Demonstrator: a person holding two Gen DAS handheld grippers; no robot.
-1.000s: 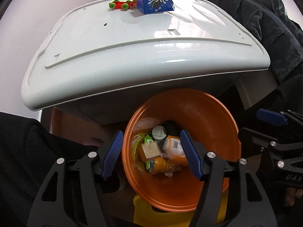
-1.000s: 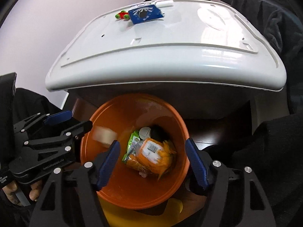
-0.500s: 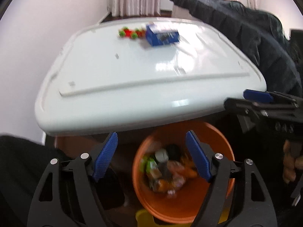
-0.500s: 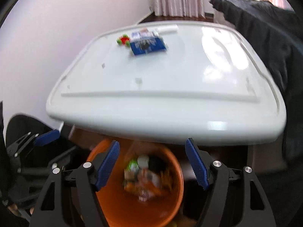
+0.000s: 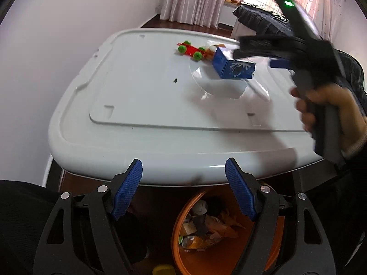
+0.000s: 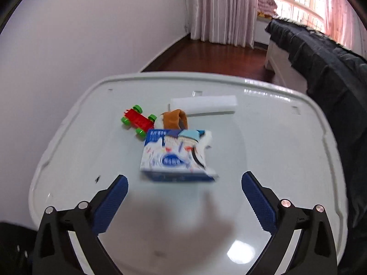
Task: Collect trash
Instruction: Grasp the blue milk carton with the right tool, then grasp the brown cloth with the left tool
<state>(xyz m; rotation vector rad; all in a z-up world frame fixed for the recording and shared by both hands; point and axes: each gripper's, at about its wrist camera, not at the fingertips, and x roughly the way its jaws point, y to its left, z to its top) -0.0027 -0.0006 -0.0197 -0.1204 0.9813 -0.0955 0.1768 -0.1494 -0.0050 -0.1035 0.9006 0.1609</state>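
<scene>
A blue and white carton lies on the white table. My right gripper hovers just short of it, jaws opening wide with nothing between them; the left wrist view shows it blurred, reaching over the carton. Behind the carton lie a brown scrap and a white foam block. My left gripper hangs open and empty at the table's near edge, above the orange bin holding several wrappers.
A red toy car with green wheels sits left of the carton. A dark-covered bed runs along the right, with curtains and wooden floor beyond. A person's hand grips the right tool's handle.
Both grippers have risen from over the orange bin. The right one swept forward over the table toward the carton and spread wider. The left one widened a little and stays at the table's edge.
</scene>
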